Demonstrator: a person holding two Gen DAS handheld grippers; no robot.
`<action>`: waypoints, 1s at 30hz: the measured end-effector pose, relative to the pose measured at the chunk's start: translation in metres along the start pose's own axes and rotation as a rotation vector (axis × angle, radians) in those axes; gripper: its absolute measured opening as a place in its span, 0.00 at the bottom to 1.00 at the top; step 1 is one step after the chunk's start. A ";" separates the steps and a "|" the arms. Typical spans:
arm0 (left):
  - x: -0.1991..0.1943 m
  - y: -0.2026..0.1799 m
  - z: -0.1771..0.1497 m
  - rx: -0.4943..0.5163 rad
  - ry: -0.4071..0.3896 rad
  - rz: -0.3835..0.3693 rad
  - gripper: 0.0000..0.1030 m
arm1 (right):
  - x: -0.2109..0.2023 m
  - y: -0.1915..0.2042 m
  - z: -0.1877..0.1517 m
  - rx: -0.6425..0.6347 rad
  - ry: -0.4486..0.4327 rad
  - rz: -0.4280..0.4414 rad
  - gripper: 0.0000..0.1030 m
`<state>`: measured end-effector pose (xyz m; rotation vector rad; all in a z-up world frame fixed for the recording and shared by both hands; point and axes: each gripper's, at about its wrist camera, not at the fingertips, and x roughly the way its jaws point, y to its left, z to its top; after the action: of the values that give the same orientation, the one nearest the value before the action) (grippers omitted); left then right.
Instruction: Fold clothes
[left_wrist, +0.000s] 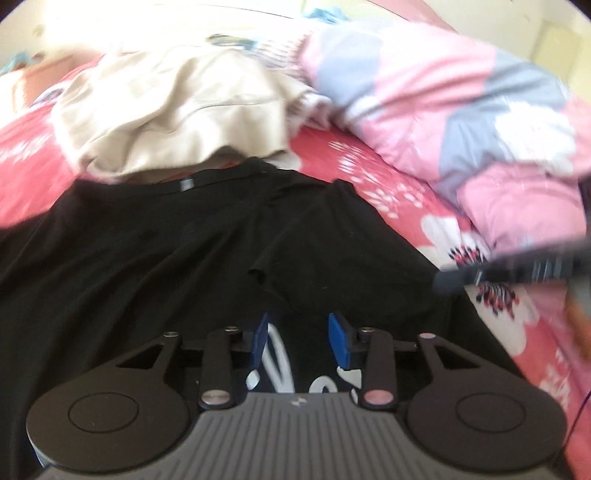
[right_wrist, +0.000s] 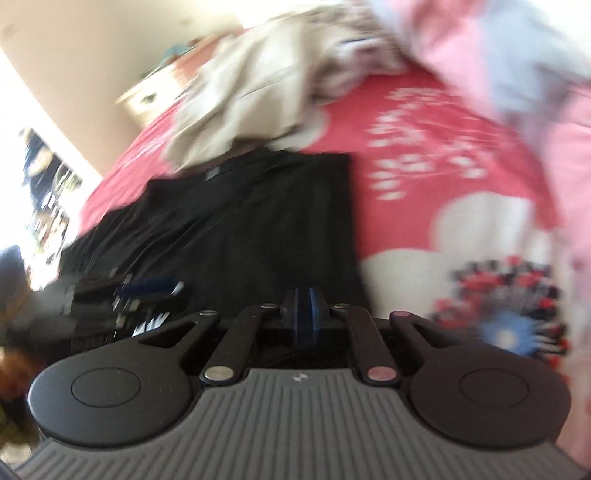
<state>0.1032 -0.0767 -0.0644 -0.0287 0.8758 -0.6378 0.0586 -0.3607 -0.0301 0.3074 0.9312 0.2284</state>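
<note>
Soft, limp black cotton T-shirt (left_wrist: 155, 258) on red floral bedsheet (left_wrist: 369, 173): best pinched at hem corners; left gripper (left_wrist: 301, 341) released, right gripper (right_wrist: 306, 314) clenched empty

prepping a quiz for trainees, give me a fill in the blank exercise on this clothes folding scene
1. The garment spread under both grippers, the T-shirt, is ____ in colour.
2. The left hand-held gripper has its jaws ____.
3. The right hand-held gripper has its jaws ____.
4. The beige garment lies bunched at the T-shirt's ____ end.

Missing words: black; open; shut; collar
</note>
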 end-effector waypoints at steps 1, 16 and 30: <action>-0.005 0.004 -0.001 -0.028 -0.003 0.001 0.40 | 0.007 0.007 -0.004 -0.027 0.016 0.006 0.06; -0.156 0.125 -0.060 -0.585 -0.153 0.115 0.62 | 0.065 0.056 -0.015 -0.139 0.081 -0.012 0.19; -0.192 0.230 -0.114 -1.054 -0.271 0.415 0.61 | 0.077 0.202 0.048 -0.156 0.140 0.260 0.25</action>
<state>0.0478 0.2395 -0.0669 -0.8409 0.8344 0.2633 0.1298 -0.1547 0.0106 0.2707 1.0042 0.5646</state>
